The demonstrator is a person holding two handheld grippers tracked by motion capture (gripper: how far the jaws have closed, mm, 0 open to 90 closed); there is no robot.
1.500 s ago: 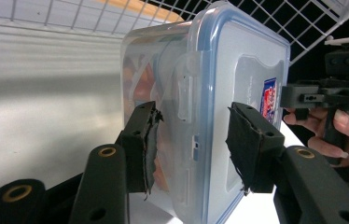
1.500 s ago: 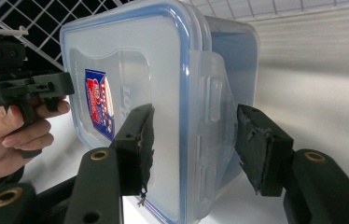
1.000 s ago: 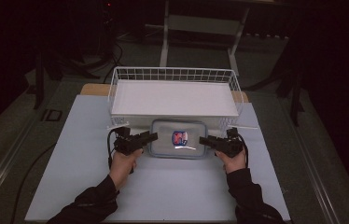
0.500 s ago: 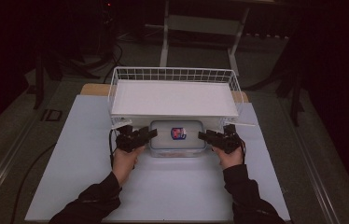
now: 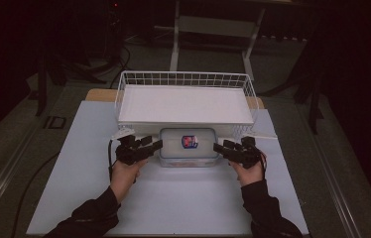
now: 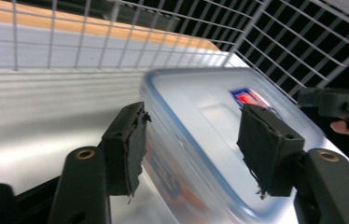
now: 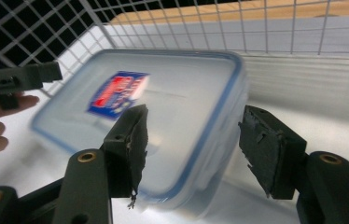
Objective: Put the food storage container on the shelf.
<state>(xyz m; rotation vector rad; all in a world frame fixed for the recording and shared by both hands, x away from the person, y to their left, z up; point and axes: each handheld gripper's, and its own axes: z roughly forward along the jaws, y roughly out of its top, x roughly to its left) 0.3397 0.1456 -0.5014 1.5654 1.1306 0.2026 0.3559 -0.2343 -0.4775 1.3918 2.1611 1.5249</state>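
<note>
High view: I have the clear rectangular plastic container with a blue-rimmed lid (image 5: 188, 147) sitting on the white table (image 5: 74, 188), pushed up against the front of the white wire basket (image 5: 183, 79), partly under its front edge. My left gripper (image 5: 154, 145) flanks the container's left end and my right gripper (image 5: 218, 147) its right end.

In the left gripper view the jaws have just been opening; they stand spread, the container's edge between them, pads not pressing. In the right gripper view the jaws have likewise been opening and stand apart astride the container's corner, no pinch that I can see.

I judge this the release step: the container is set down and I'm letting go. Next I need to draw both grippers back toward me, level, without snagging the lid's rim or nudging the container.
</note>
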